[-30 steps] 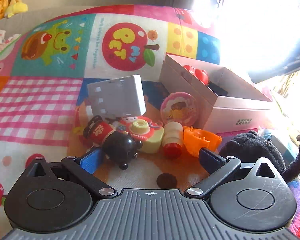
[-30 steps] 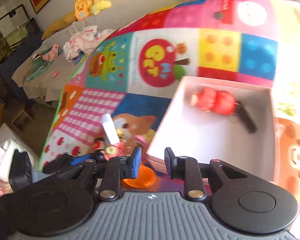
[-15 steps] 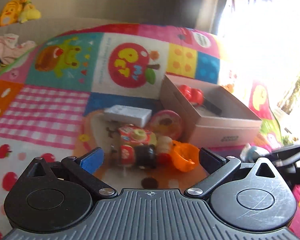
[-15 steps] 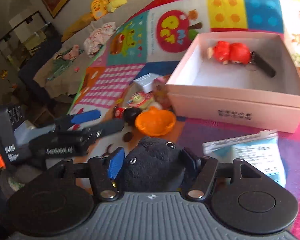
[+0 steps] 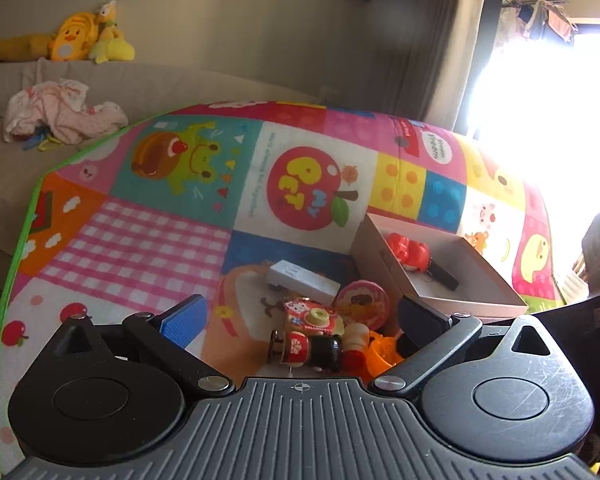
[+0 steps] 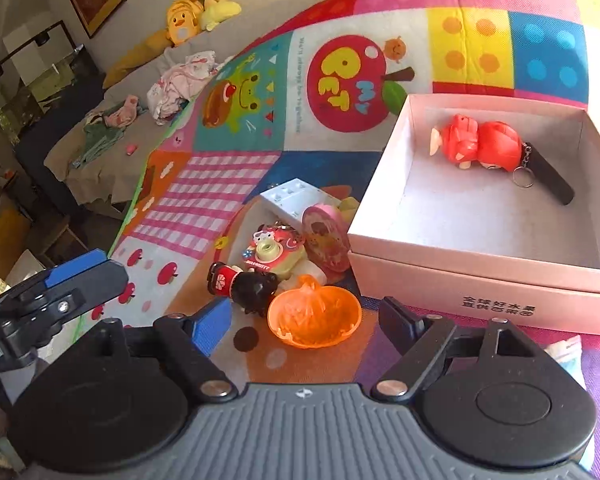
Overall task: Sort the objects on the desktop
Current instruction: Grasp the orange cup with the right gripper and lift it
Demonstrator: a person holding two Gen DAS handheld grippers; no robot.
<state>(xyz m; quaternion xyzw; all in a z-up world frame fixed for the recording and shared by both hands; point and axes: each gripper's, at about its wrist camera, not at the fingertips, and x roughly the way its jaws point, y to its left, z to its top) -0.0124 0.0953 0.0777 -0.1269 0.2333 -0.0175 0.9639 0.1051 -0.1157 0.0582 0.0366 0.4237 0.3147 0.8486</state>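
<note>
My right tool (image 6: 304, 316) has nothing between its jaws, which are opening, with the translucent orange pumpkin-shaped plastic cup (image 6: 314, 316) just ahead of them. My left tool (image 5: 300, 316) also stands wide and empty above the pile. Beyond the cup lie a black-headed figurine in a red outfit (image 6: 242, 284), a pink and yellow toy camera (image 6: 272, 254), a round pink tin (image 6: 326, 242) and a white rectangular plastic block (image 6: 290, 196), all bunched on the colourful patchwork play mat (image 6: 228, 184). Further right, the open pale pink cardboard box (image 6: 480, 276) holds only a red figure keychain (image 6: 480, 144). I judge sorting barely started: one item boxed, the pile left.
</note>
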